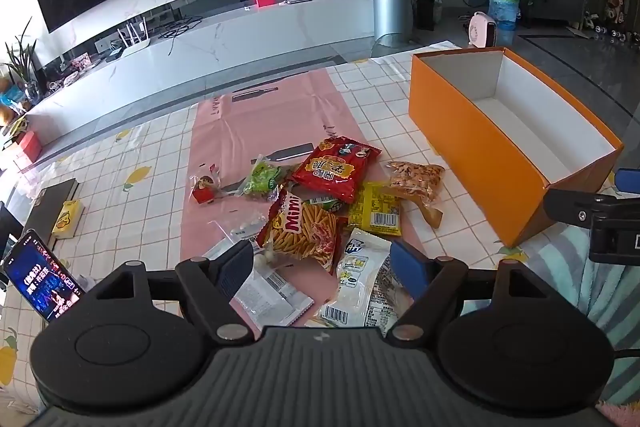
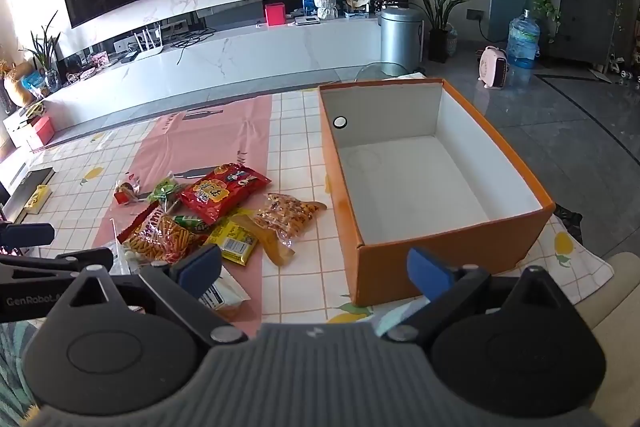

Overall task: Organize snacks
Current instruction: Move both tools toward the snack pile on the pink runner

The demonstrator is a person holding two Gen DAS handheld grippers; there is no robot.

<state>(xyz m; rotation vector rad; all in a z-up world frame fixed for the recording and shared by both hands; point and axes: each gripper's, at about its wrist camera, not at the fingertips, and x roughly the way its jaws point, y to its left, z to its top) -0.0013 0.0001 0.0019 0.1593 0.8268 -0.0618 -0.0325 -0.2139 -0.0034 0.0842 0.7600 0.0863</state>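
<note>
Left wrist view. The left gripper [image 1: 323, 267] has its two blue-padded fingers spread apart, gripping nothing. Its own black body hides the lower parts of two packets just ahead: a white packet with a barcode [image 1: 362, 291] between the fingers and a flat white-labelled sachet [image 1: 272, 293] toward the left finger. Beyond the fingertips the snack pile lies on a pink plastic sheet [image 1: 248, 123]. Countable packets: one orange "Mimi" stick-snack bag [image 1: 302, 229], one glossy red bag [image 1: 334, 167], one yellow packet [image 1: 374, 209], one clear pouch of nuts [image 1: 416, 181], one green packet [image 1: 264, 179], one small red-based sweet [image 1: 205, 189]. Further packets are buried beneath and cannot be counted. To the right and farther out stands one rectangular orange cardboard box [image 1: 472, 131], white inside, lidless. The right gripper [image 1: 596, 215] is cut off by the frame edge. A lit phone [image 1: 42, 279] leans at the near left.

Right wrist view. The right gripper [image 2: 314, 269] is likewise spread wide and holds nothing. The box [image 2: 420, 263] sits directly ahead, its near wall between the fingers; one round hole [image 2: 340, 122] marks the far-left inner wall. The snack pile [image 2: 208, 215] lies ahead-left, partly behind the left finger. The tablecloth [image 2: 296, 119] is white grid-patterned with lemon prints.
</note>
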